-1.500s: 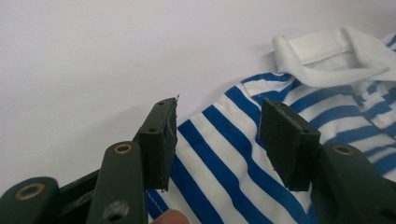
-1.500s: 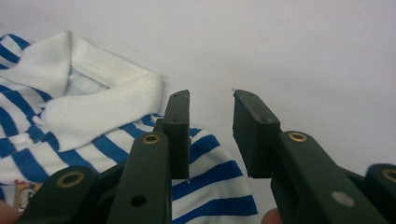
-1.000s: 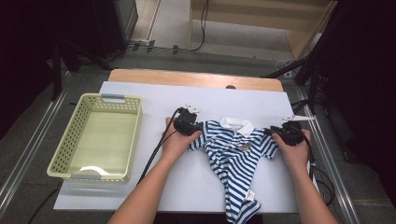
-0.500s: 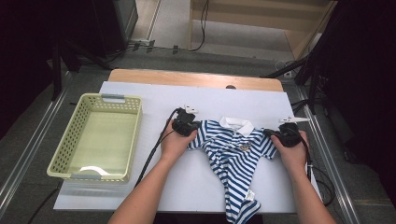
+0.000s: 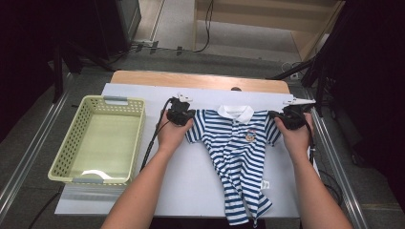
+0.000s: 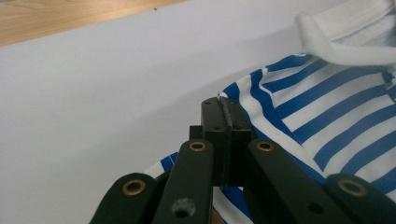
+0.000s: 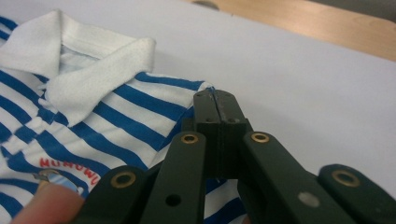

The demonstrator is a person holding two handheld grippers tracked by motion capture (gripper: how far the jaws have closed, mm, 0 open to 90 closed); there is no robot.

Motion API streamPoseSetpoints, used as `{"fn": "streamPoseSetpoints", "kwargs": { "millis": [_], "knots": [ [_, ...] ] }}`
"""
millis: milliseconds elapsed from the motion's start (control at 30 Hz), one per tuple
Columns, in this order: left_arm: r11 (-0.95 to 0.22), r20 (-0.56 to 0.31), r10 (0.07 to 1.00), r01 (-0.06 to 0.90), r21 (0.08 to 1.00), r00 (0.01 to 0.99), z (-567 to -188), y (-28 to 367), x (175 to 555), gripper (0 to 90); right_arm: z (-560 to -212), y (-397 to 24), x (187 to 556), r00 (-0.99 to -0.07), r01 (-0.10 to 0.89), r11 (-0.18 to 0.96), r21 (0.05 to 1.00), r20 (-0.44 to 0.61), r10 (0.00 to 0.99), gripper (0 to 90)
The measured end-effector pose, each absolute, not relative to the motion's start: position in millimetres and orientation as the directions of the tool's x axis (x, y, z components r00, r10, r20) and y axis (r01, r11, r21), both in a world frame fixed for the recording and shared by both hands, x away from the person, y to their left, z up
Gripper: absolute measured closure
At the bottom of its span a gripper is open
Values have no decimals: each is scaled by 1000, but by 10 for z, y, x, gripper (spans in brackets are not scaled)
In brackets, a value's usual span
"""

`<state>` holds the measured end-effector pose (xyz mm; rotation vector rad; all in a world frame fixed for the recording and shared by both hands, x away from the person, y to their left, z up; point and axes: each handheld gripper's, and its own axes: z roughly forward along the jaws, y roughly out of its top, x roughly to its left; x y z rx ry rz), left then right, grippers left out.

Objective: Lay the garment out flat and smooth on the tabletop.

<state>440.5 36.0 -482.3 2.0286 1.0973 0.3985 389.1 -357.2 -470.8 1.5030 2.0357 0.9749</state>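
While both forearms are stretched forward over the white sheet (image 5: 143, 200), the two hands are held apart at about the same height in the high view, one at each shoulder of the striped shirt (image 5: 239, 152). The left hand (image 5: 172, 133) is wrapped around the left gripper (image 5: 180, 113), and its wrist is kept straight. The right hand (image 5: 296, 136) is wrapped around the right gripper (image 5: 289, 118) in the same way. A black cable (image 5: 153, 140) is seen trailing back along the left forearm.

The shirt is spread out flat on the sheet, with its white collar (image 5: 235, 112) at the far end and its bottom edge near the person. It is stretched between the two grippers.

In the left gripper view, the left gripper (image 6: 223, 109) is seen pinched tight on the shoulder edge of the shirt (image 6: 327, 116). A thin bit of cloth is caught between the jaws, and the jaws have just been closing. In the right gripper view, the right gripper (image 7: 217, 105) is pinched tight on the other shoulder edge of the shirt (image 7: 130, 121), just beside the collar (image 7: 93, 74). Its jaws have also just been closing on the cloth.

A yellow basket (image 5: 64, 157) is placed on the left side of the sheet, well apart from the shirt. A strip of wooden table (image 5: 200, 80) is seen past the far edge of the sheet.
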Motion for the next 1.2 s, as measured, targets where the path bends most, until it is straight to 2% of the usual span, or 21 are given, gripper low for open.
{"fn": "streamPoseSetpoints", "kwargs": {
  "millis": [200,400,467,533,633,833,933,1200],
  "knots": [
    [-284,-99,828,565,775,552,-4752,397,4572,900,-4674,-3573,4100,-292,641,163,750,43,955,877],
    [-288,-60,843,543,789,534,-4693,281,4680,900,-4595,-3601,4239,-248,626,160,764,0,969,875],
    [-274,-84,837,548,790,540,-4701,245,4707,899,-4568,-3625,4268,-250,619,164,768,-6,968,846],
    [-266,-96,842,563,783,532,-4718,235,4717,786,-4562,-3681,4280,-234,612,121,781,33,972,686],
    [-273,-110,834,577,770,541,-4761,229,4717,701,-4600,-3774,4252,-247,634,106,766,71,966,651],
    [-262,-145,830,607,750,538,-4864,238,4651,647,-4782,-3876,4150,-246,672,88,735,110,963,638],
    [-230,-200,826,639,734,527,-4887,241,4584,637,-4855,-3874,4110,-245,677,85,731,114,963,627],
    [-223,-227,808,637,738,545,-4931,242,4380,608,-4926,-3814,3984,-264,683,103,724,113,958,618]
  ]
}}
